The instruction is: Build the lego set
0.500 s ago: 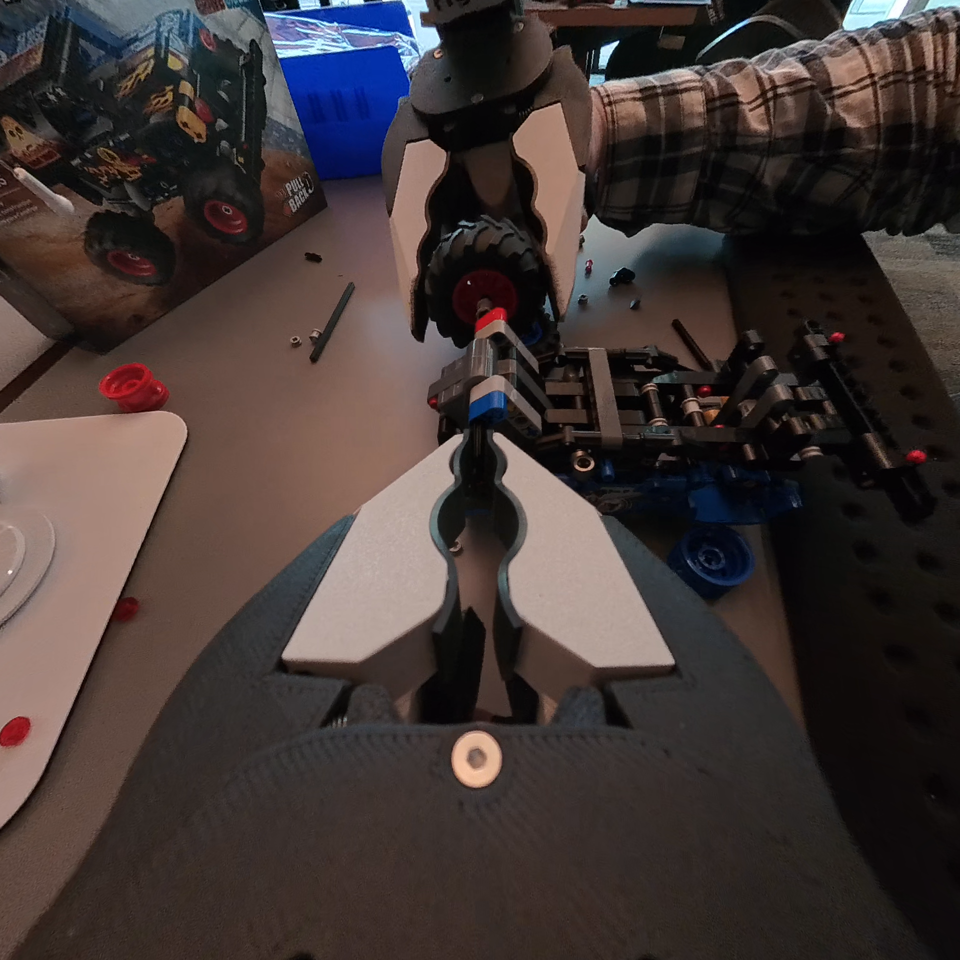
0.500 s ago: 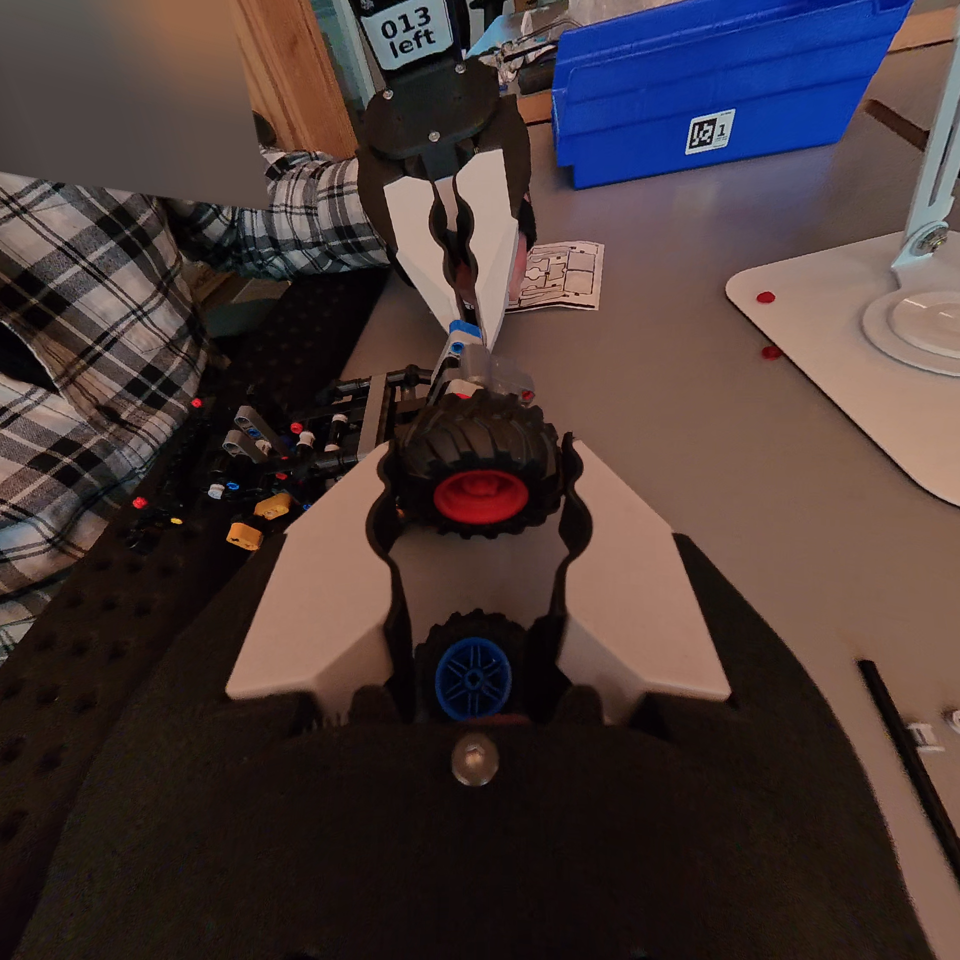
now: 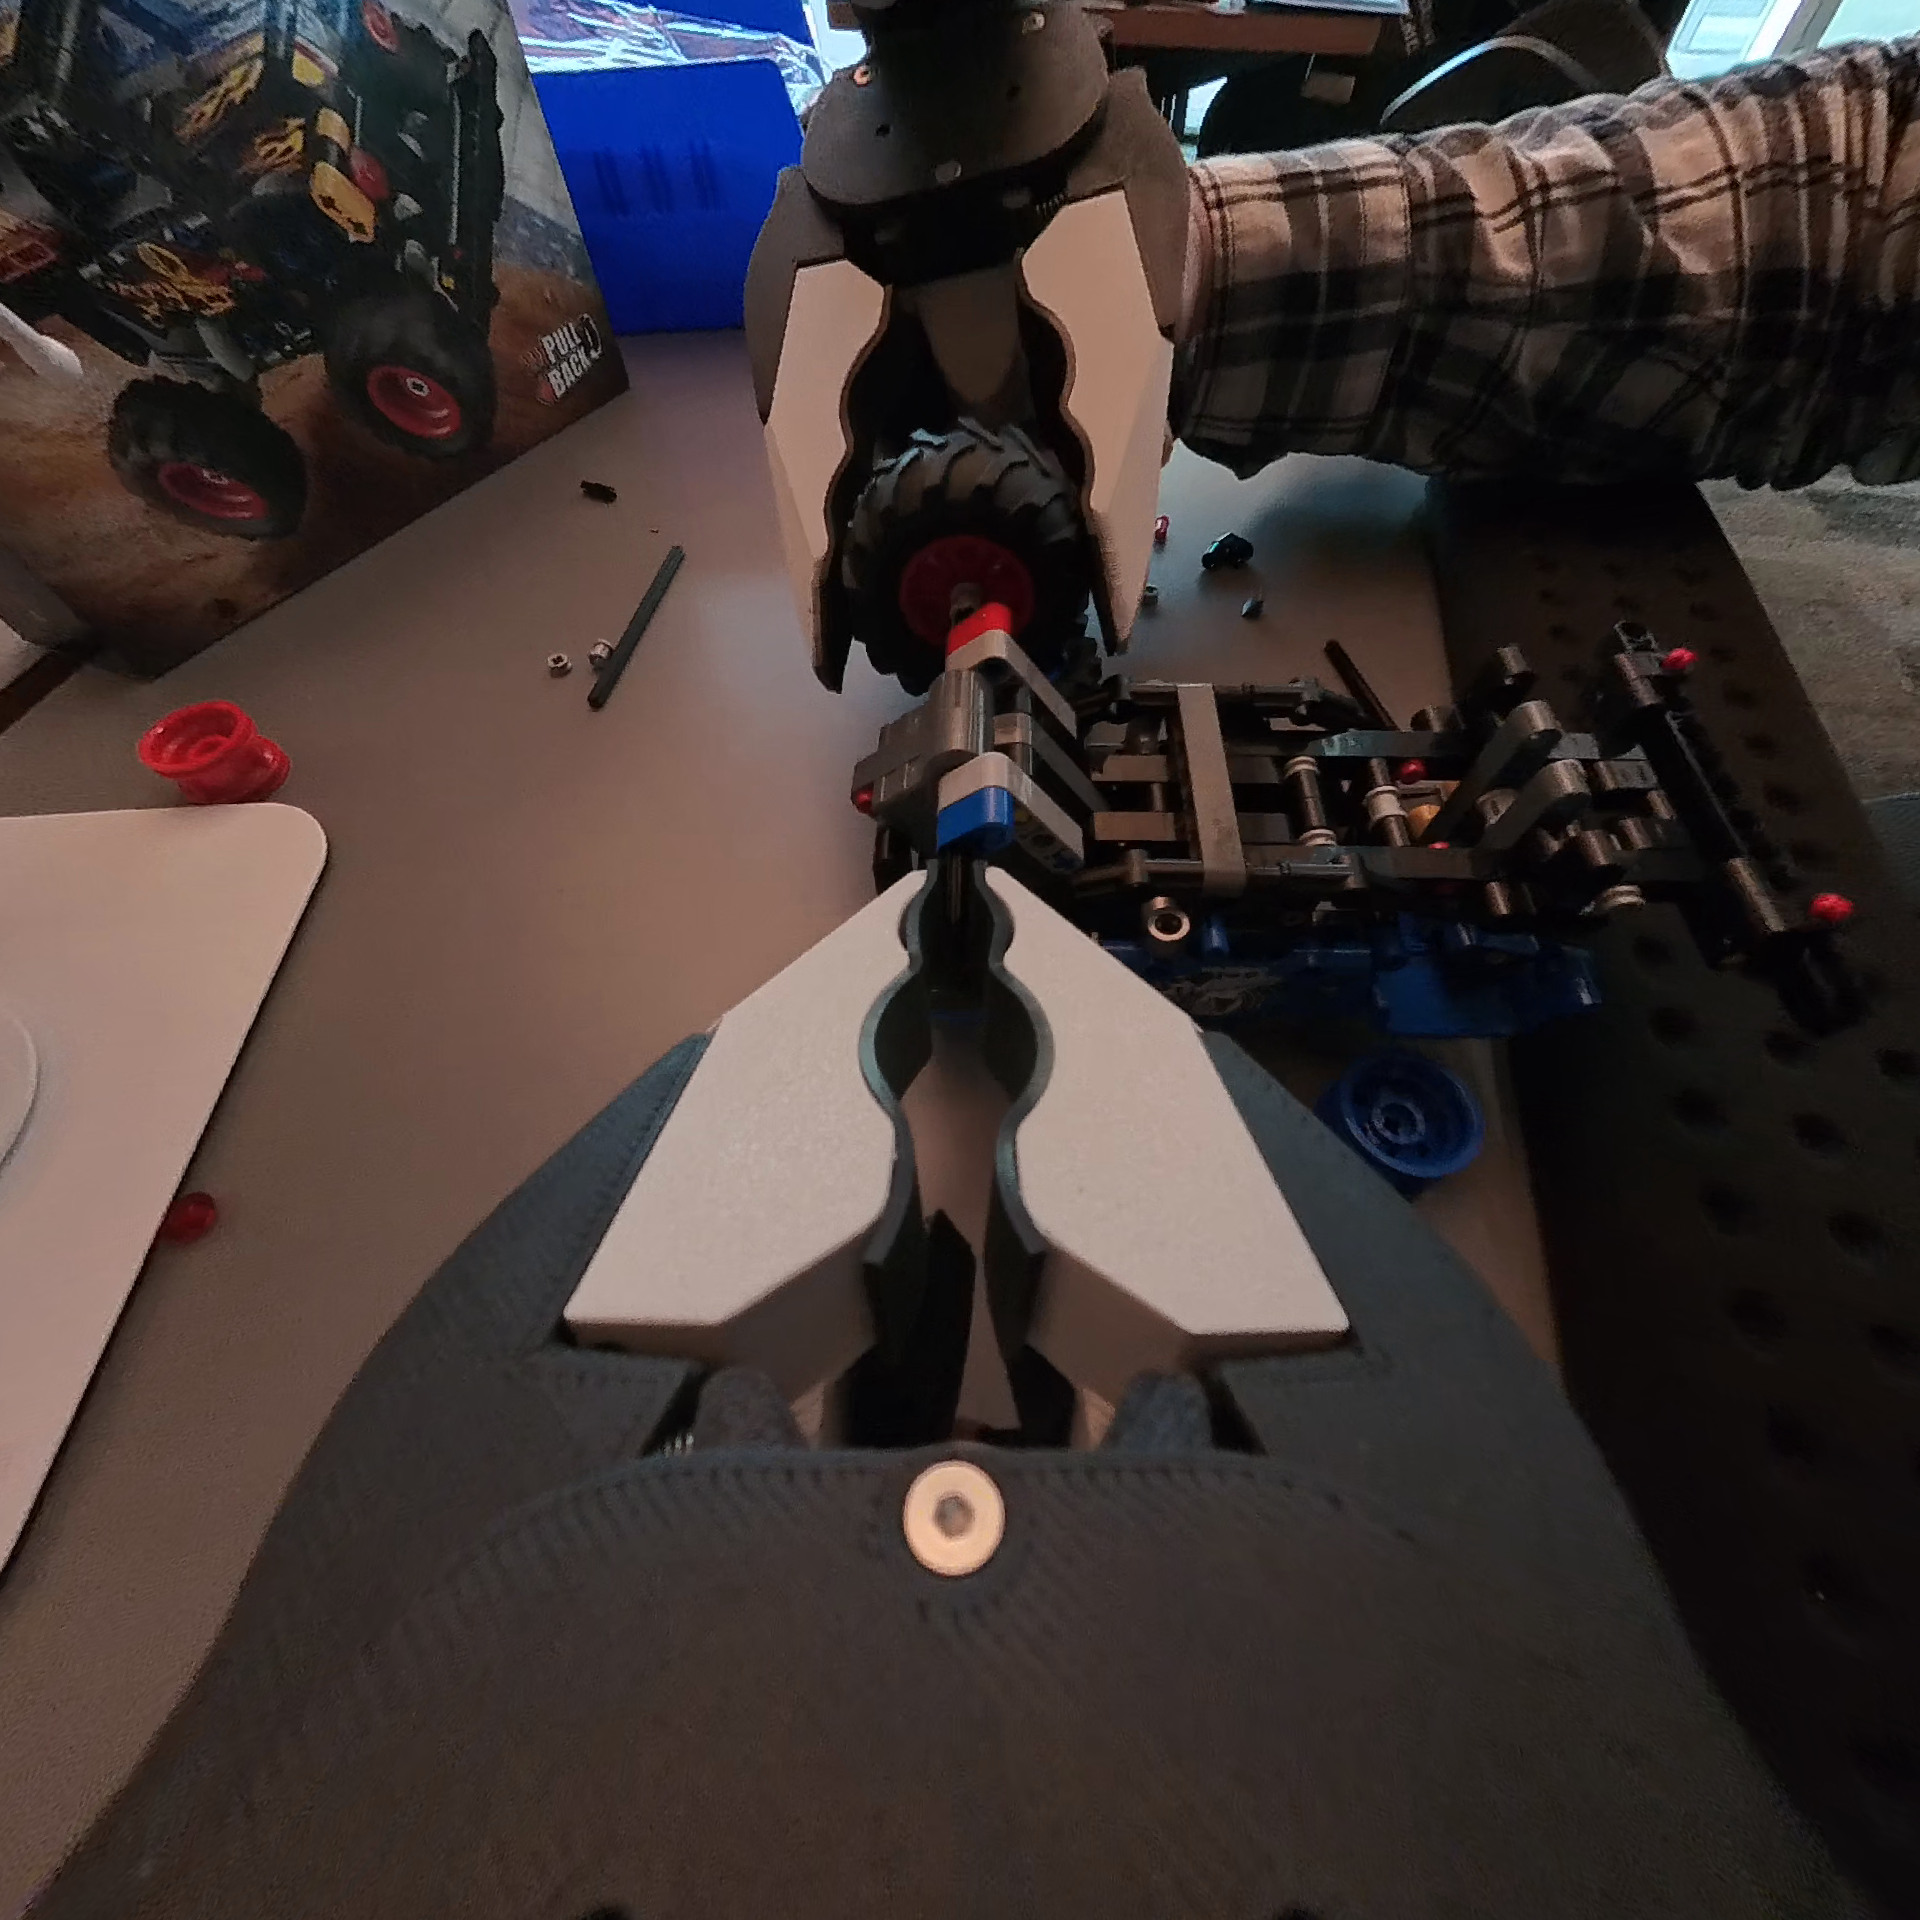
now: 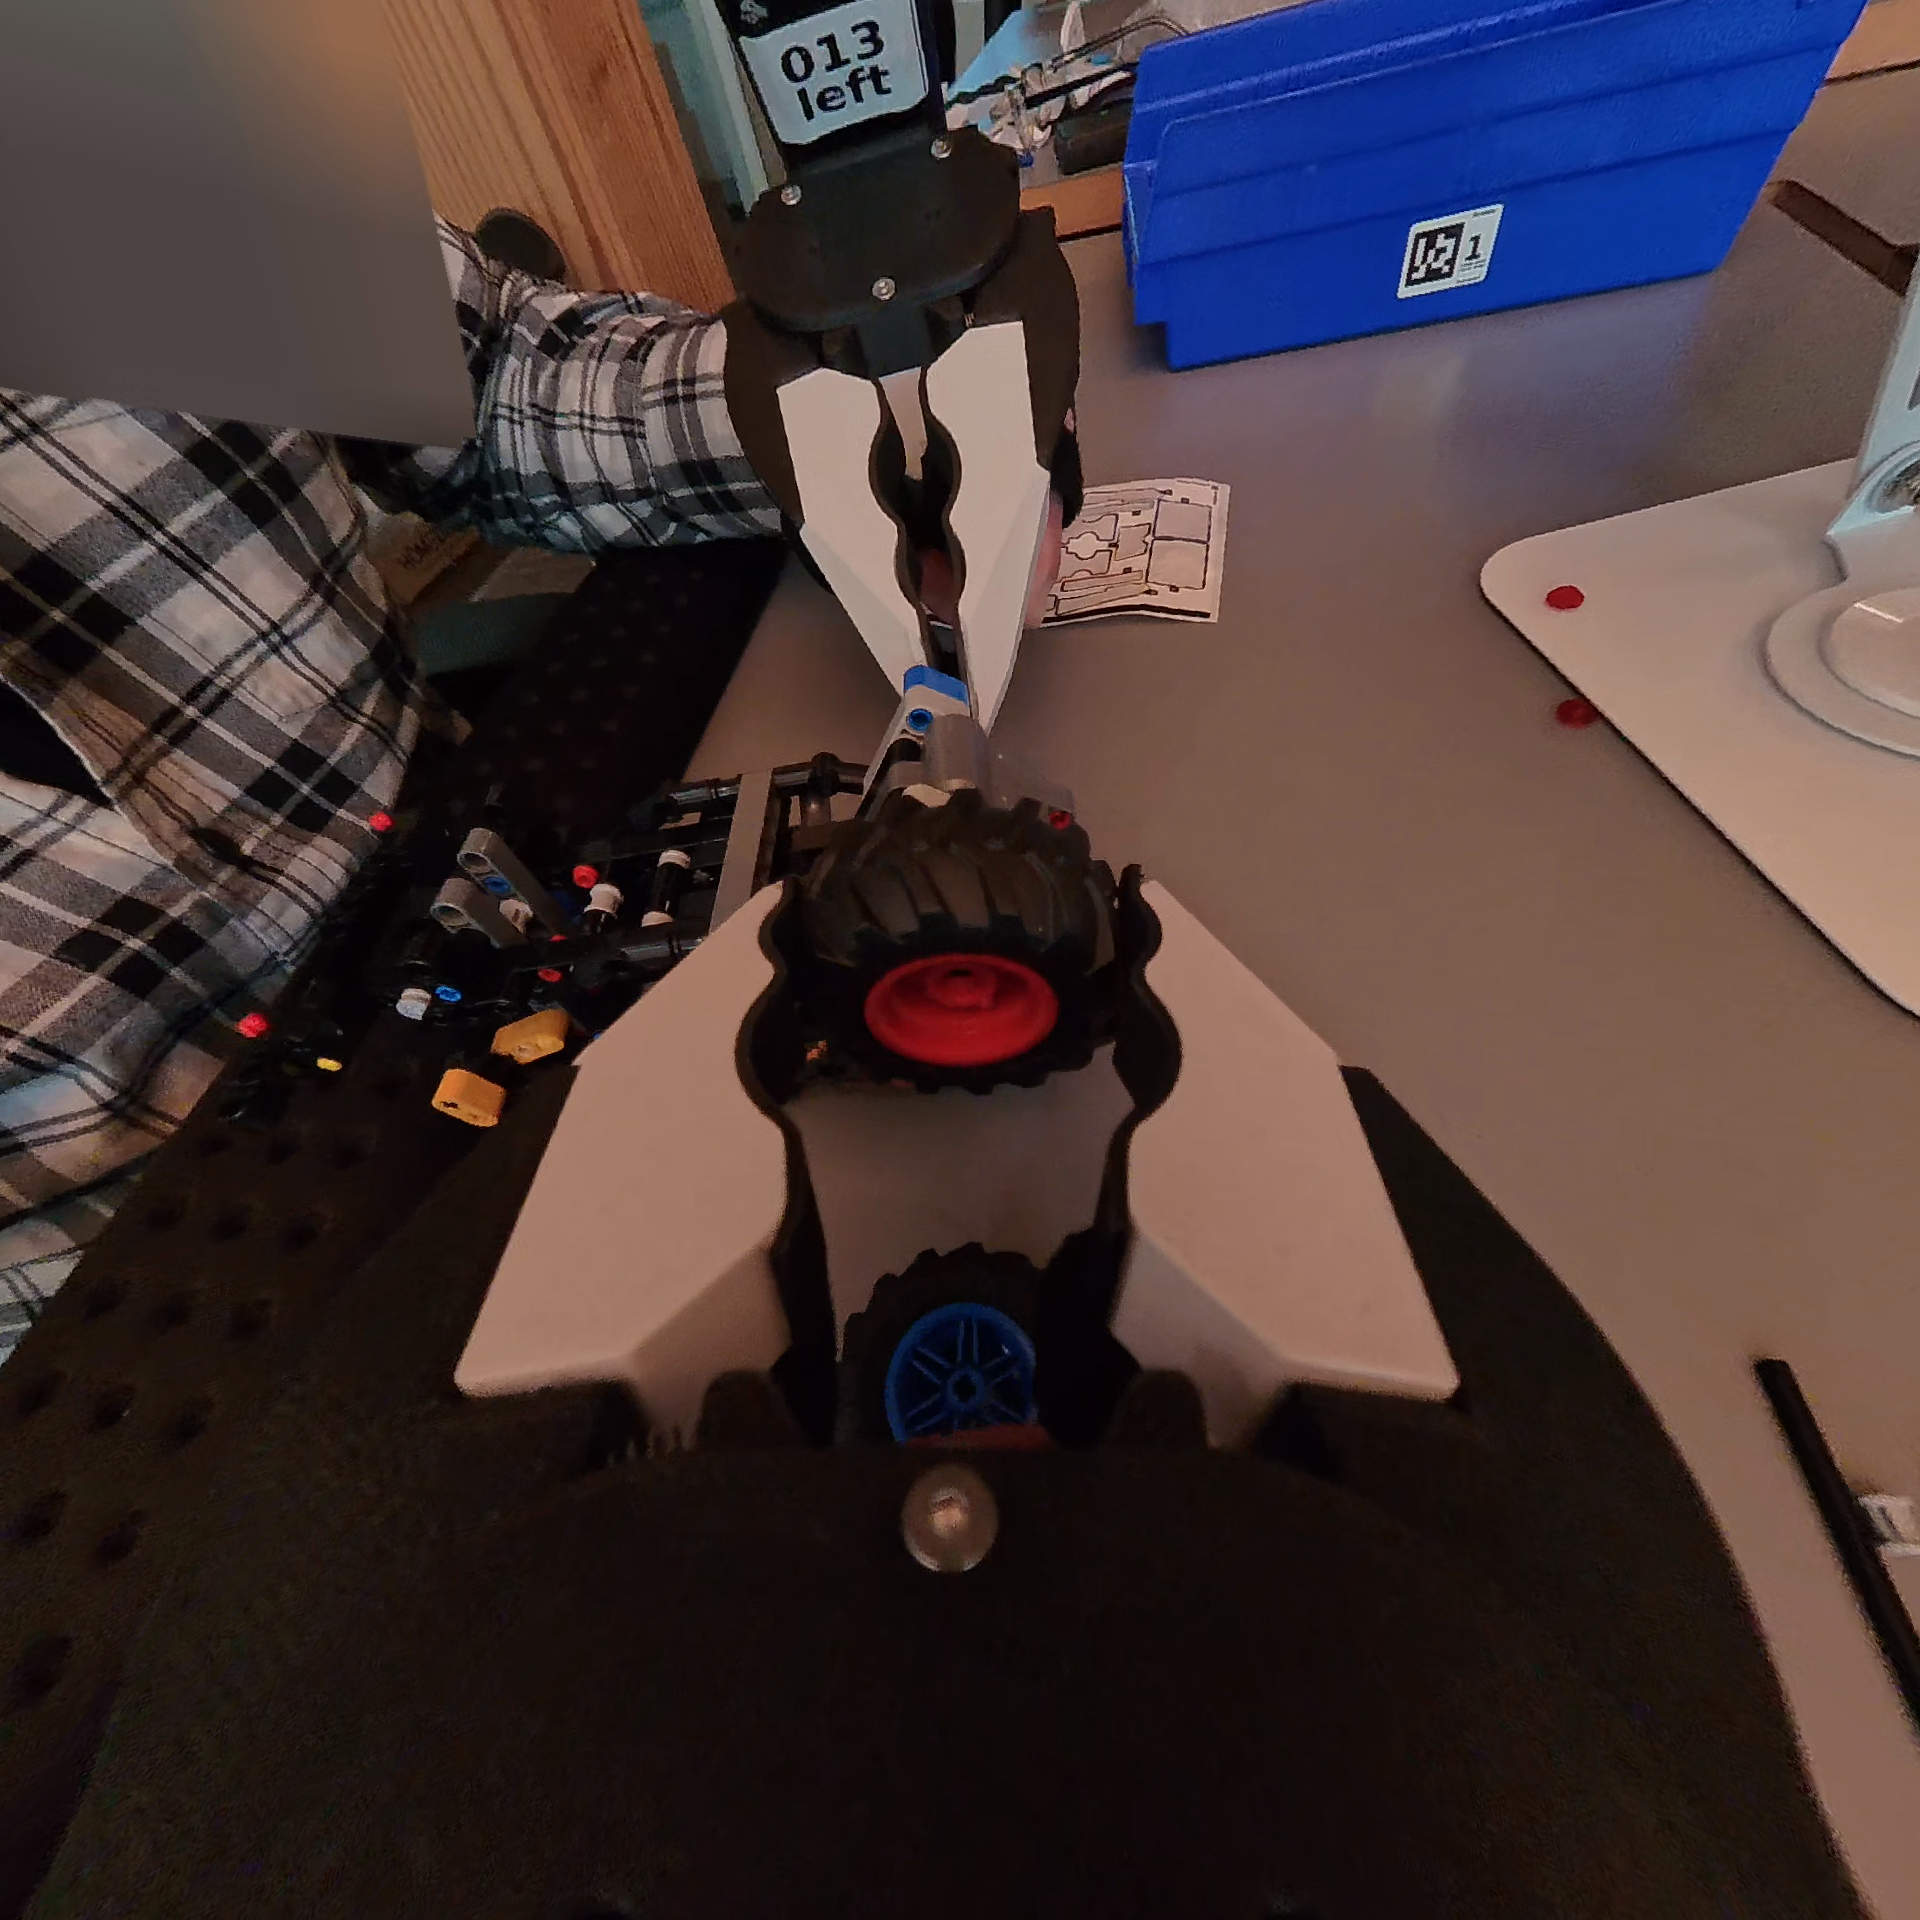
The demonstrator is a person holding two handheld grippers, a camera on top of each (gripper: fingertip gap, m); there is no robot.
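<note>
**Wheel and axle lined up end to end across the chassis**

Everything turns on one line: the black axle [image 3: 953,914] running through the end of the chassis [image 3: 1299,821]. My left fingers [image 3: 953,904] are closed on the near end of that axle, just on my side of the chassis's blue collar [image 3: 975,816]. My right fingers [image 4: 961,935] are clamped around the black tyre of the red-hubbed wheel [image 4: 958,961], on the far side of the chassis from my left ones, with the hub facing straight down the axle. The red bush [image 3: 979,627] at the chassis's far end sits right against the hub, so the wheel looks to be meeting the axle tip; whether it is seated I cannot tell.

The axle's long axis points from one pair of fingers to the other, so I judge the push must run straight along it, right hand pressing, left hand bracing. Any tilt of the wheel could jam it.

A spare blue hub [image 3: 1397,1117] lies on the desk [image 3: 582,935] just beside the chassis on my side
</note>
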